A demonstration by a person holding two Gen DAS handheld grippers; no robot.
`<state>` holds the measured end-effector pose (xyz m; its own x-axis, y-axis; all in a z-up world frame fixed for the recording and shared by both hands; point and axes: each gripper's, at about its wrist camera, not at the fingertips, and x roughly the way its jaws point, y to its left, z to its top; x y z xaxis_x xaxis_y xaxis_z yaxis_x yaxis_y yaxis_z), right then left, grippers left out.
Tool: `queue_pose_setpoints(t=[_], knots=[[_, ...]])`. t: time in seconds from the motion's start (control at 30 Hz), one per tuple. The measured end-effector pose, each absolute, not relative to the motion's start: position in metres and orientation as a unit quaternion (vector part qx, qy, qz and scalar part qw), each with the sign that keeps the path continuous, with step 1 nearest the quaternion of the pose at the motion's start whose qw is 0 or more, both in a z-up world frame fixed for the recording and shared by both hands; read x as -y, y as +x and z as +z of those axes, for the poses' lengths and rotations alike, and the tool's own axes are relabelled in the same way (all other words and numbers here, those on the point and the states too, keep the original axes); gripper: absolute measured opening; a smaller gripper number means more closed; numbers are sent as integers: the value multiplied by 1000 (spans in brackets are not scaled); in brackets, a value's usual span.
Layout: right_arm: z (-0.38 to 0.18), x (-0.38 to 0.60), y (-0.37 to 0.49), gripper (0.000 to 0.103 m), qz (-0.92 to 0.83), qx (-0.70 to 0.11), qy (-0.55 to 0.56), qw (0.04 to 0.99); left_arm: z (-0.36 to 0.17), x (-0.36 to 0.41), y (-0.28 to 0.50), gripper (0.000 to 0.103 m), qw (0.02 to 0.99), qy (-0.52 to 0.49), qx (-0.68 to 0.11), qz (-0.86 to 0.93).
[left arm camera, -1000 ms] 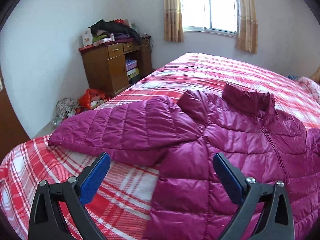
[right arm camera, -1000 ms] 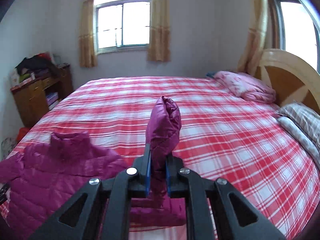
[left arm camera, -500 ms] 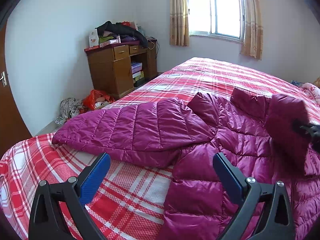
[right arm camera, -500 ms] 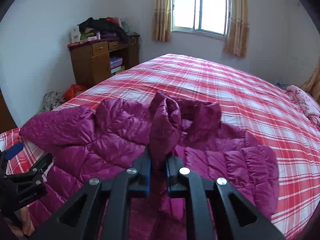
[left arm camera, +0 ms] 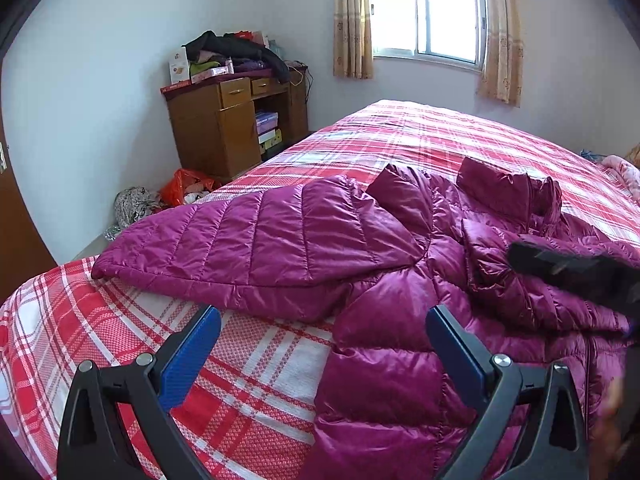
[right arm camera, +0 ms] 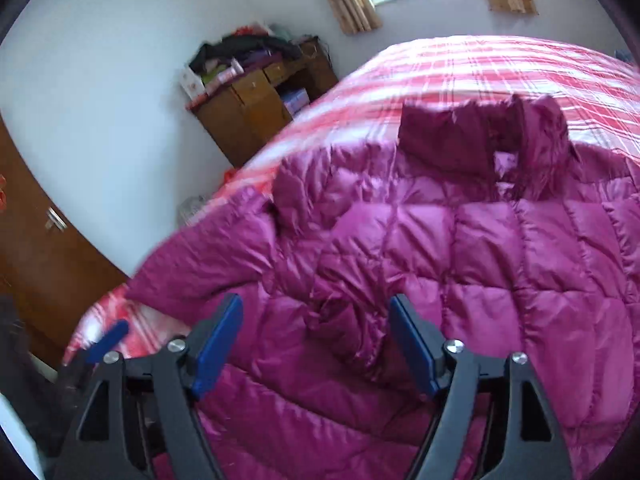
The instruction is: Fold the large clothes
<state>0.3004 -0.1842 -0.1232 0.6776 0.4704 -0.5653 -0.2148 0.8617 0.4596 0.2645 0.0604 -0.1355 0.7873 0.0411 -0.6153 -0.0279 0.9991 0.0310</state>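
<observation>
A magenta quilted down jacket (left arm camera: 400,264) lies front up on the red plaid bed (left arm camera: 248,392). Its left sleeve (left arm camera: 256,248) stretches toward the bed's near left corner. Its right sleeve (left arm camera: 504,276) lies folded across the chest. My left gripper (left arm camera: 320,344) is open and empty, low over the bed beside the jacket's side edge. My right gripper (right arm camera: 316,336) is open and empty above the folded sleeve (right arm camera: 344,320); it shows as a black bar in the left wrist view (left arm camera: 576,272). The jacket fills the right wrist view (right arm camera: 480,272).
A wooden desk (left arm camera: 232,132) piled with clothes stands by the far left wall, with bags (left arm camera: 180,192) on the floor beside it. A curtained window (left arm camera: 428,12) is at the back. A brown door (right arm camera: 44,248) is at the left.
My right gripper carried the right sleeve leftward across the jacket's chest, laid it down and opened. My left gripper stayed open and moved a little closer.
</observation>
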Motion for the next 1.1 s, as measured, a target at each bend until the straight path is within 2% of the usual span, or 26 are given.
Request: queue_pose_setpoints(t=[0.03, 0.1, 0.13, 0.3, 0.47, 0.73, 0.83, 0.97, 1.1], knots=[[-116, 190, 291, 69, 187, -340, 175, 905, -136, -59, 264, 102, 945, 13, -326, 17], [-102, 207, 279, 40, 160, -330, 146, 919, -137, -57, 263, 102, 945, 18, -326, 13], [-98, 220, 274, 37, 142, -327, 138, 924, -137, -55, 262, 102, 946, 21, -324, 11], [-109, 288, 261, 36, 20, -353, 116, 928, -135, -46, 258, 102, 949, 36, -312, -2], [-154, 291, 270, 36, 30, -416, 169, 893, -128, -33, 253, 102, 950, 54, -307, -20], [-147, 257, 272, 36, 69, -406, 141, 900, -98, 9, 268, 102, 952, 68, -297, -40], [-130, 276, 269, 34, 80, -373, 151, 912, -95, 34, 280, 102, 951, 79, -295, -43], [-105, 322, 256, 34, -7, -338, 143, 930, -107, 63, 299, 102, 946, 87, -310, -41], [-120, 348, 267, 34, -59, -371, 145, 915, -139, 79, 322, 102, 931, 84, -355, -10]])
